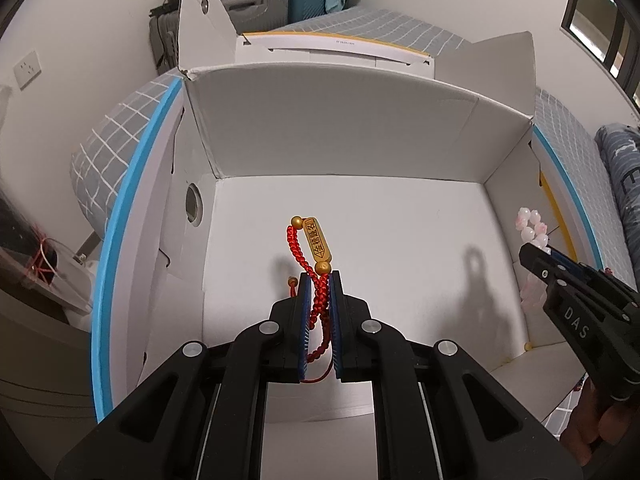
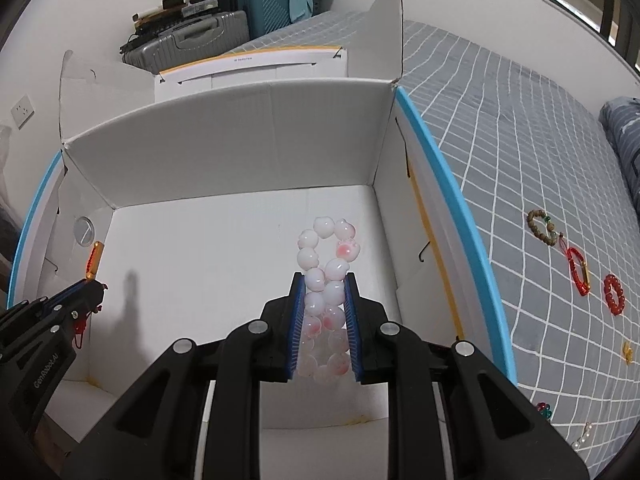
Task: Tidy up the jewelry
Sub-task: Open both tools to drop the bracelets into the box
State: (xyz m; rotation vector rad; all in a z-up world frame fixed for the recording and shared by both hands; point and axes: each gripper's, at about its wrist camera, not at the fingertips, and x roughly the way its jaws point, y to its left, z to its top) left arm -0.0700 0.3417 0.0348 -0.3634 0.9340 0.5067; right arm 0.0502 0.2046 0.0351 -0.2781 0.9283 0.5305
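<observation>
My left gripper (image 1: pixel 319 280) is shut on a red braided bracelet (image 1: pixel 310 252) with a gold tag, held over the inside of an open white cardboard box (image 1: pixel 360 216). My right gripper (image 2: pixel 323 280) is shut on a pink-and-white bead bracelet (image 2: pixel 326 264), held over the right side of the same box (image 2: pixel 200 260). The right gripper with its beads shows at the right edge of the left wrist view (image 1: pixel 536 256). The left gripper with the red bracelet shows at the left of the right wrist view (image 2: pixel 90 280).
On the grey checked bedspread (image 2: pixel 520 160) right of the box lie a brown bead bracelet (image 2: pixel 542 226), a red cord bracelet (image 2: pixel 578 272), a red bead bracelet (image 2: pixel 614 294) and small pieces near the front edge. Suitcases (image 2: pixel 224 32) stand at the back.
</observation>
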